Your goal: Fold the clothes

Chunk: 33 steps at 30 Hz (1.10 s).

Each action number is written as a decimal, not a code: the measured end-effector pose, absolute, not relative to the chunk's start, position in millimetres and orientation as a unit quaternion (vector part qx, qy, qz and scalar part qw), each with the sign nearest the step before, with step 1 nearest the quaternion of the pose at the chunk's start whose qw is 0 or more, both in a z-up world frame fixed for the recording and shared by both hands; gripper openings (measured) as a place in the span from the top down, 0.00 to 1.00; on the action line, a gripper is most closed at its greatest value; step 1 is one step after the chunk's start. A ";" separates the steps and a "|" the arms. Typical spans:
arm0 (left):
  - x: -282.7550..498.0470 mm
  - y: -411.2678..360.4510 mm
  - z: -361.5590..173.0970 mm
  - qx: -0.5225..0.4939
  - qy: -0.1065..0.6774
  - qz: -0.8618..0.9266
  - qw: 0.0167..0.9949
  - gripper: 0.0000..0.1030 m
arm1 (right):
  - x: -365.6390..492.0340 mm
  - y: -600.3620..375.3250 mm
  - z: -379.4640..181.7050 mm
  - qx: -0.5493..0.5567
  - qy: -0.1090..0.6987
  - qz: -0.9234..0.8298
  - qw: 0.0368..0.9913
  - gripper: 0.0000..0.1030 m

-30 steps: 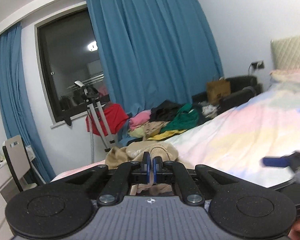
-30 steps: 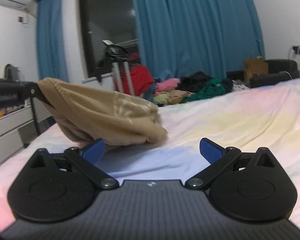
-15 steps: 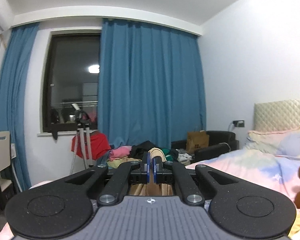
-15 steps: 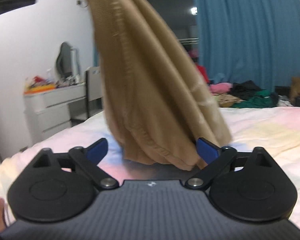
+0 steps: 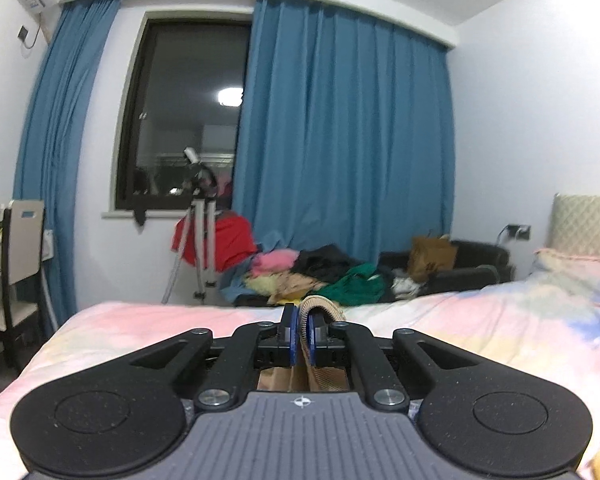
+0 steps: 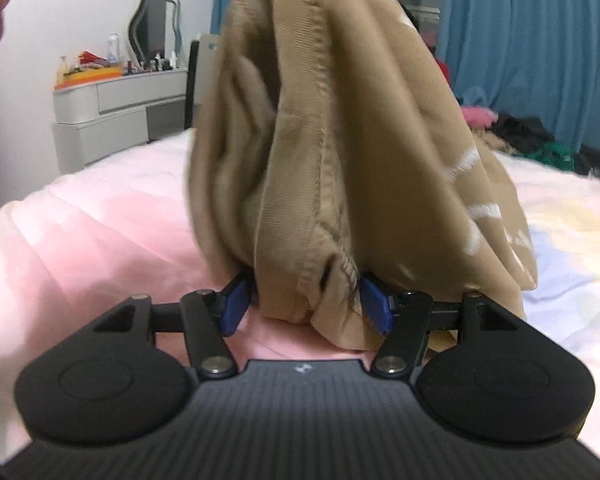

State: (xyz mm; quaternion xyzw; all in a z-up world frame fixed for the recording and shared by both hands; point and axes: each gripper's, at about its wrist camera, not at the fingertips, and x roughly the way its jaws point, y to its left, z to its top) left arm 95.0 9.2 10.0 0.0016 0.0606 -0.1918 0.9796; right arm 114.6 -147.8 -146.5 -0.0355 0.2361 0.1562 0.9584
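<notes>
Left gripper (image 5: 300,334): clenched on a ribbed edge of the tan garment (image 5: 320,308); the cloth loops up over the blue pads (image 5: 291,336) and drops out of sight below them.
Right gripper (image 6: 306,302): jaws part-way apart, with the garment's (image 6: 340,140) lower hem between the blue pads (image 6: 374,306); the cloth touches both pads, but I cannot tell if they pinch it.
Garment: hangs from above in a bunched cone over the bed (image 6: 80,220), its lowest folds close to or touching the bed; white marks show on its right side.
Bed: pastel pink, yellow and blue cover, under both grippers; pillow (image 5: 576,268) and headboard (image 5: 584,220) at its far right.
Left of the bed: chair (image 5: 20,248) and grey dresser (image 6: 116,120), with a mirror (image 6: 152,24) and small items on top.
Beyond the bed: dark window (image 5: 184,120), blue curtains (image 5: 340,140), tripod (image 5: 198,240) by a red cloth (image 5: 232,240).
Right of the tripod: clothes pile (image 5: 320,272) in pink, black and green, then a brown bag (image 5: 430,256) on a black couch (image 5: 476,264).
</notes>
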 end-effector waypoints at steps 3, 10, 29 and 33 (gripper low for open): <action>111.5 18.3 3.8 -0.014 0.082 -0.175 0.981 0.94 | 114.7 -154.0 -146.6 -0.020 0.247 0.159 0.956 0.63; 125.9 46.3 8.4 -0.059 0.100 -0.151 0.982 0.94 | 96.3 -185.8 -119.6 0.012 0.247 0.152 0.957 0.86; 66.7 -32.2 -51.1 0.036 0.131 -0.292 0.947 0.95 | 92.8 -296.1 -100.3 0.121 0.310 -0.028 0.942 0.66; 76.0 -33.9 -52.8 0.015 0.142 -0.292 0.946 0.95 | 88.3 -272.5 -97.4 0.082 0.311 0.015 0.947 0.24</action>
